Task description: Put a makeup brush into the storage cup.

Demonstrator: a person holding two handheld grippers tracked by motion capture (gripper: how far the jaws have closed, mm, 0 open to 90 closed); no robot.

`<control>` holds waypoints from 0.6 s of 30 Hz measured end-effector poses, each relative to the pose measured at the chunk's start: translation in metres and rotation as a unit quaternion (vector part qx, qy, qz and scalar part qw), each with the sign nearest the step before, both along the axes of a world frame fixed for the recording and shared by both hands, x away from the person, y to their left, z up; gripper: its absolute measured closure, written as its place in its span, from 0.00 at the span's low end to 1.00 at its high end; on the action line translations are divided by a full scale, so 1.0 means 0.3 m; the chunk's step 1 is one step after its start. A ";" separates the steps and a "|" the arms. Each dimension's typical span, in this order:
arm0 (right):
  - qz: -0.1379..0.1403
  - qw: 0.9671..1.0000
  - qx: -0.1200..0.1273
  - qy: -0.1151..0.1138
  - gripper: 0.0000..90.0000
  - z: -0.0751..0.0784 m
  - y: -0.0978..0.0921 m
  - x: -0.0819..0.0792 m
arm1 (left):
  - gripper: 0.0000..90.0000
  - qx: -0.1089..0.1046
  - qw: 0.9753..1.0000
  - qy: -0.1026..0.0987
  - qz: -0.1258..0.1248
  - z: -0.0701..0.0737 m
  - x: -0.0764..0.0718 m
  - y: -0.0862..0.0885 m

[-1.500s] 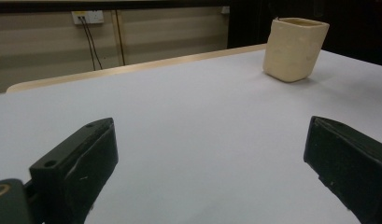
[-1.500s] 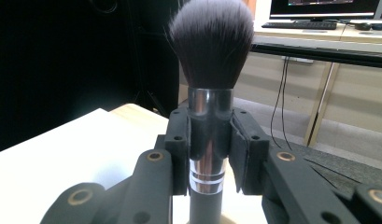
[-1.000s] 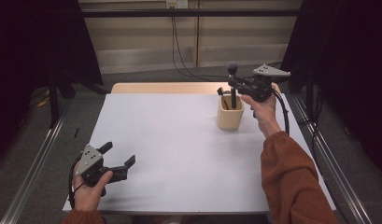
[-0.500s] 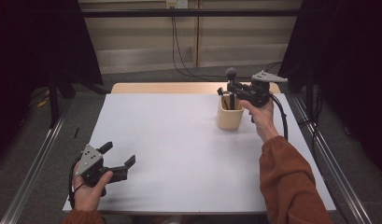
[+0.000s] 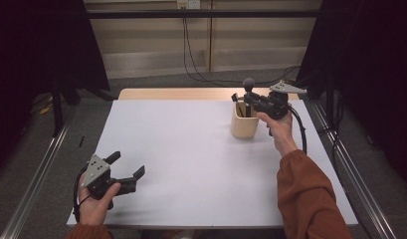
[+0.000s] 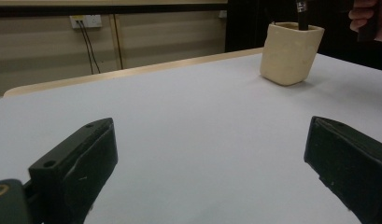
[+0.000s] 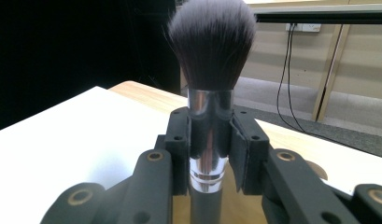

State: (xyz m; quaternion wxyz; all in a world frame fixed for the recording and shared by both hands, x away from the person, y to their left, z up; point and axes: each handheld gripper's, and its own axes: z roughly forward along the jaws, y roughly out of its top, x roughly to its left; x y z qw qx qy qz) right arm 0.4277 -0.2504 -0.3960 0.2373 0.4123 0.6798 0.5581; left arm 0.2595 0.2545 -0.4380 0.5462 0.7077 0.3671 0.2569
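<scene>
Table (image 5: 191,164): a pale, bare work surface in front of you, with a wooden strip along the far edge. Its open middle leaves you room to move either tool.

Holder (image 5: 244,121): a cream, squarish cup standing upright near the far right of the table, well apart from your left side. It sits there so the right hand can reach it directly. In the left gripper view it shows far off (image 6: 291,52) with a dark handle rising out of it.

Right gripper (image 5: 251,99): you hold it just above the holder's mouth, jaws clamped narrow on the brush's metal ferrule, as seen in the right gripper view (image 7: 210,140). That grip on the rigid collar rather than the soft bristles keeps the brush upright and steady, which suits lowering it into, or lifting it out of, the cup; I cannot tell which.

Left gripper (image 5: 125,169): it rests low at the near left corner in your hand, jaws spread wide and holding nothing, parked clear of the work.

Makeup brush (image 7: 211,46): vertical, bristle head up, its handle's lower end pointing into the holder.
</scene>
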 end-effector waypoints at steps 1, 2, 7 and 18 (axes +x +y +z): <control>0.000 1.000 0.000 0.001 0.79 -0.002 0.000 0.002 | 0.03 -0.002 1.000 0.002 0.002 -0.001 0.000 -0.001; 0.001 1.000 -0.003 0.002 0.79 -0.002 0.000 0.004 | 0.03 -0.001 1.000 0.001 0.001 -0.002 0.002 0.000; 0.000 1.000 -0.009 0.005 0.79 -0.015 0.003 0.007 | 0.03 -0.003 1.000 0.001 0.001 0.001 -0.004 0.008; 0.004 1.000 -0.016 0.022 0.79 -0.033 0.008 0.006 | 0.03 0.000 1.000 -0.001 0.005 0.002 -0.003 0.011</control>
